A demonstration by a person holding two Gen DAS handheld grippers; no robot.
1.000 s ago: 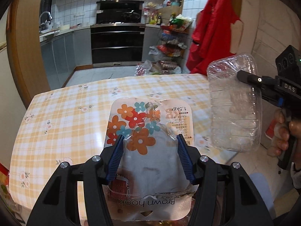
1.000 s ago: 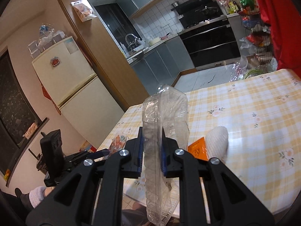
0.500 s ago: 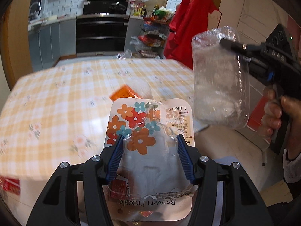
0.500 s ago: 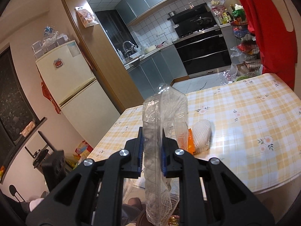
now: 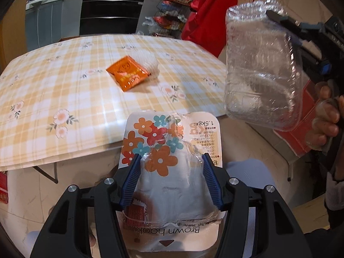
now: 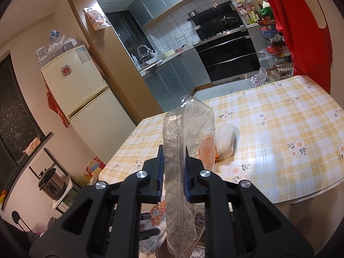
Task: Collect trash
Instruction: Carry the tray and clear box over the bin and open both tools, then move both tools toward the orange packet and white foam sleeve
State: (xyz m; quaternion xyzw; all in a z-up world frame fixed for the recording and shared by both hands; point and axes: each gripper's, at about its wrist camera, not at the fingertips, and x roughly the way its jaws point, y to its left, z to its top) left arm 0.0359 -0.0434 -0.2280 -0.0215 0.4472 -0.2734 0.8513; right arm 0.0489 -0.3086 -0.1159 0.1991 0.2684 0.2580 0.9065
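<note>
A flowered blister pack [image 5: 171, 167] is clamped across its clear plastic bubble by the left gripper [image 5: 171, 180], whose blue pads press on either side of it. The pack is judged light and fairly stiff at the card, while the bubble would give under pressure; the bubble's sides offer the surest hold, as taken here. It looks empty of goods, though this cannot be told for certain.

A clear plastic container [image 6: 187, 150] is pinched along its thin edge by the right gripper [image 6: 173, 172], and is carried upright, off the table [image 6: 279, 133]. It is judged very light, springy and slick, so a crushing or slipping grip is the risk; a flattened rim is the best place for a hold. Nothing is seen inside it.

Ahead of both grippers, on the table, an orange sachet [image 5: 126, 73] lies touching a white foam net [image 5: 150, 63] just beyond it. Both are judged soft and weightless; the sachet would best be taken at an edge.
</note>
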